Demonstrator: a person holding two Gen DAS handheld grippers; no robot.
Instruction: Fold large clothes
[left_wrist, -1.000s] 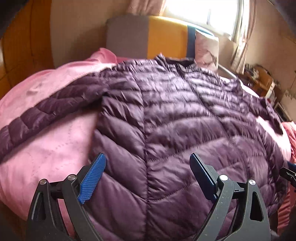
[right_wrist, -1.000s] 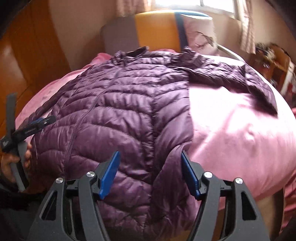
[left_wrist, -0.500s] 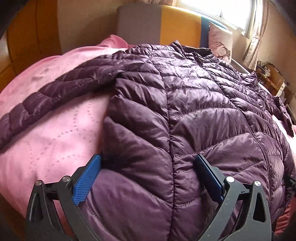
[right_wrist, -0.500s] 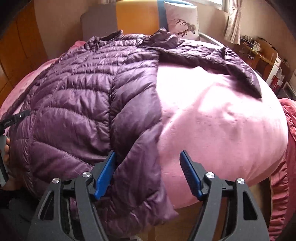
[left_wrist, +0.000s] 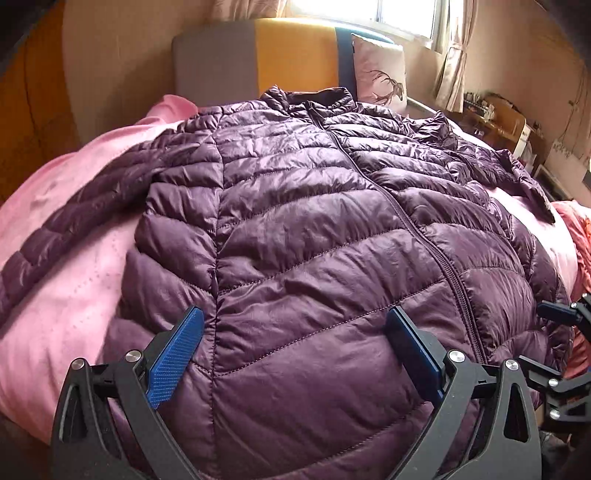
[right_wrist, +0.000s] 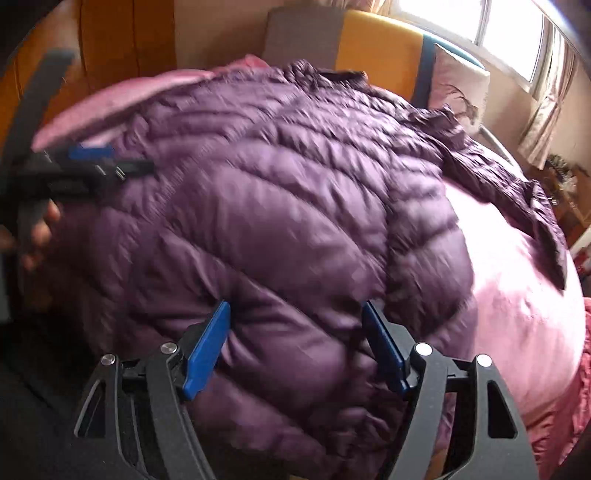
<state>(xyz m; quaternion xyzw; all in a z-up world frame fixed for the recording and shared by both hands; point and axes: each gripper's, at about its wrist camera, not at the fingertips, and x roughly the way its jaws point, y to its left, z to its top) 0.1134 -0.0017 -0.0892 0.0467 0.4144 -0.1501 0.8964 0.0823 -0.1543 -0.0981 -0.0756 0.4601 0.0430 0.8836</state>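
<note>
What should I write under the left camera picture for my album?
Open left gripper hovers over the hem of a purple puffer jacket spread on a pink blanket.

We are in a home bedroom: beyond our fingers lie a pink bedspread (left_wrist: 55, 295), padded headboard (left_wrist: 258, 55), pillow (left_wrist: 380, 81) and curtained window (left_wrist: 454, 55).

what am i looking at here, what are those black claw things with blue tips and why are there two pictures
Each picture comes from a camera mounted on a hand-held two-finger gripper; a person holds one in each hand. One view looks along the left gripper, the other along the right gripper. The black arms are their fingers, the blue pads their grip faces. Both stand open over the hem of a quilted purple puffer jacket, spread zipped on a pink bedspread. Neither has closed on anything. Behind are a grey and yellow headboard and a deer-print pillow.
</note>
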